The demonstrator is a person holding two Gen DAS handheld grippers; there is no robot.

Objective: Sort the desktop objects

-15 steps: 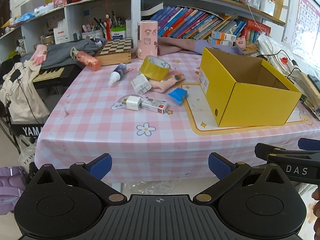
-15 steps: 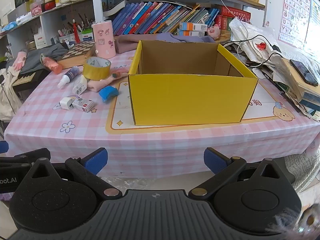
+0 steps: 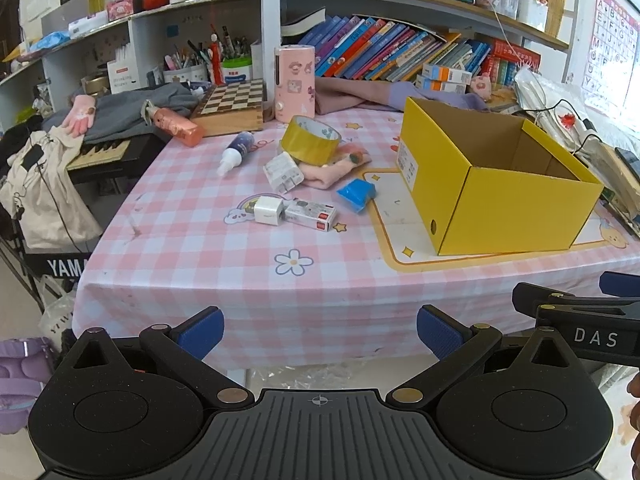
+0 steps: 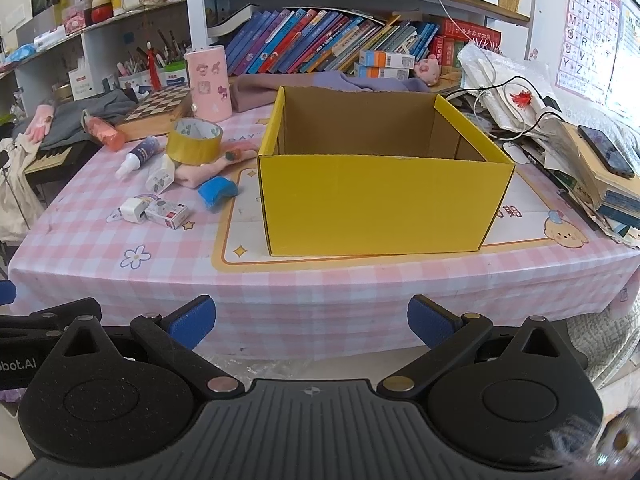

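Observation:
An open yellow cardboard box (image 3: 500,204) (image 4: 384,204) stands on the pink checked tablecloth (image 3: 192,248) (image 4: 320,280), nothing visible inside it. Left of it lie a yellow tape roll (image 3: 310,141) (image 4: 194,141), a small spray bottle (image 3: 236,152) (image 4: 138,156), a white plug (image 3: 282,172) (image 4: 160,176), a pink glove (image 3: 334,170), a blue pouch (image 3: 357,194) (image 4: 218,192), a white charger cube (image 3: 267,210) (image 4: 134,210) and a small white carton (image 3: 310,214) (image 4: 167,213). My left gripper (image 3: 320,332) and right gripper (image 4: 312,322) both hang open before the table's front edge, holding nothing.
At the back stand a pink cylinder (image 3: 294,82), a chessboard box (image 3: 232,106), a pink bottle (image 3: 178,126), grey and purple cloths and shelves of books (image 4: 328,40). A keyboard (image 3: 100,156) sits left of the table. Cables, papers and a phone (image 4: 606,150) pile up at the right.

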